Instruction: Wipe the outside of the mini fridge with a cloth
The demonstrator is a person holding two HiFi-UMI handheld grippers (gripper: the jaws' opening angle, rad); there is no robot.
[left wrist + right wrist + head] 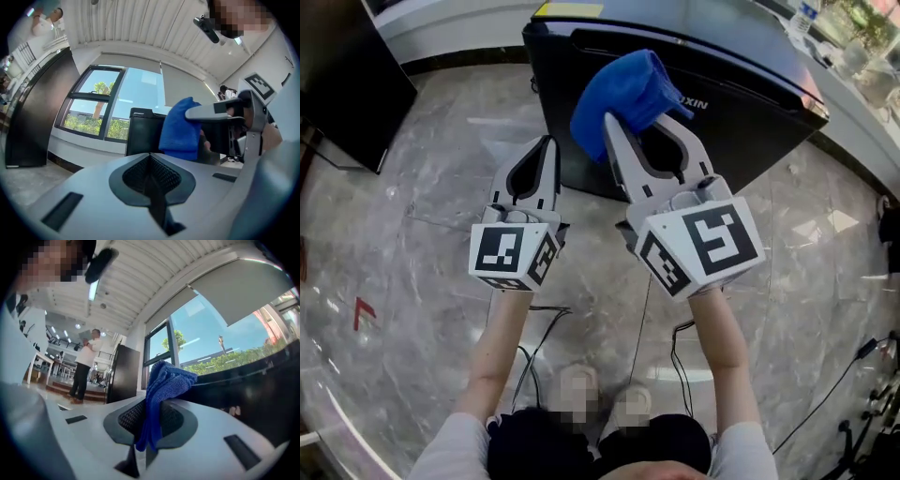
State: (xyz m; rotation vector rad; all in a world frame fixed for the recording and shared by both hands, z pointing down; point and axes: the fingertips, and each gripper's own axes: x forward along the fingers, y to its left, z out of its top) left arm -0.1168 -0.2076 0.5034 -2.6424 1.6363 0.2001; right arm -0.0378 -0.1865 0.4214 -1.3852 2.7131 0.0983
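The black mini fridge (750,84) stands on the marble floor in front of me, below a window ledge. My right gripper (645,111) is shut on a blue cloth (623,89), which bunches over its tips just above the fridge's near top edge. In the right gripper view the cloth (161,385) hangs down between the jaws, with the fridge (262,390) dark on the right. My left gripper (548,141) is shut with nothing in it, level with the right one, left of it, in front of the fridge's left corner. The left gripper view shows the fridge (140,133) and the cloth (180,129) ahead.
A tall black cabinet (347,75) stands at the far left. Cables (544,328) trail over the floor by my feet and at the right edge. A white ledge (862,103) with a bottle (803,17) runs behind the fridge. A person (86,364) stands far off.
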